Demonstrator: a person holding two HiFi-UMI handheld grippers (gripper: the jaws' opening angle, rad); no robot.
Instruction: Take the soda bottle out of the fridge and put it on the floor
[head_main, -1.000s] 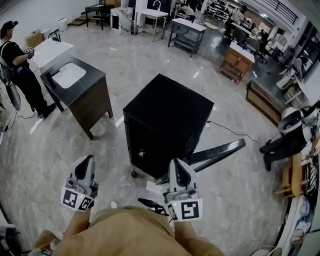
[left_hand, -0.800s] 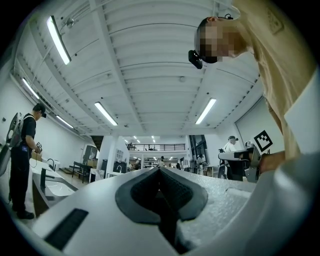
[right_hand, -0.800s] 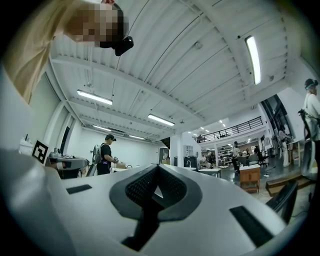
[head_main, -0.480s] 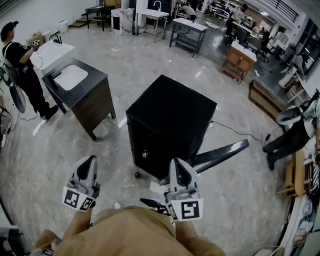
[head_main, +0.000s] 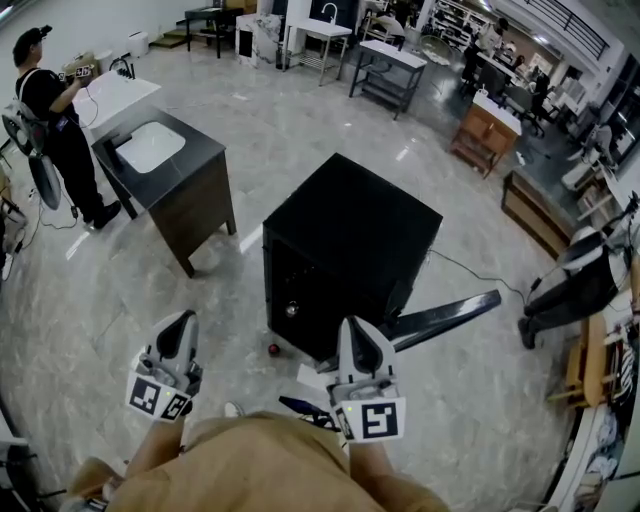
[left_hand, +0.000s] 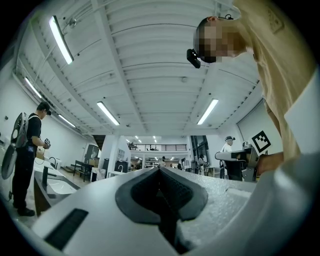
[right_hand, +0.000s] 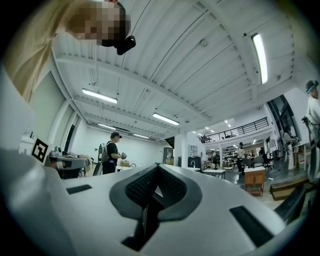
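The soda bottle cannot be picked out for certain. Only the head view shows the black fridge (head_main: 350, 215), and two small things there are too small to name. One is a pale round glint (head_main: 291, 311) inside its dark open front. The other is a small red thing (head_main: 273, 349) on the floor (head_main: 90, 300), just in front of that opening.

The fridge door (head_main: 445, 312) stands swung out to the right, its edge near the right gripper (head_main: 352, 325). The left gripper (head_main: 183, 318) hovers apart from it, over bare floor.

Both gripper views tilt up at the ceiling light strips (left_hand: 61, 39) and the wearer's tan shirt (left_hand: 280, 75). In them each pair of jaws is pressed together with nothing between.

Left of the fridge stands a dark cabinet (head_main: 190, 205) with a white basin (head_main: 150, 147), and a strip of clear marble lies between the two. A person in black (head_main: 50, 110) stands beyond the cabinet. A cable (head_main: 470, 270) trails across the floor on the right.
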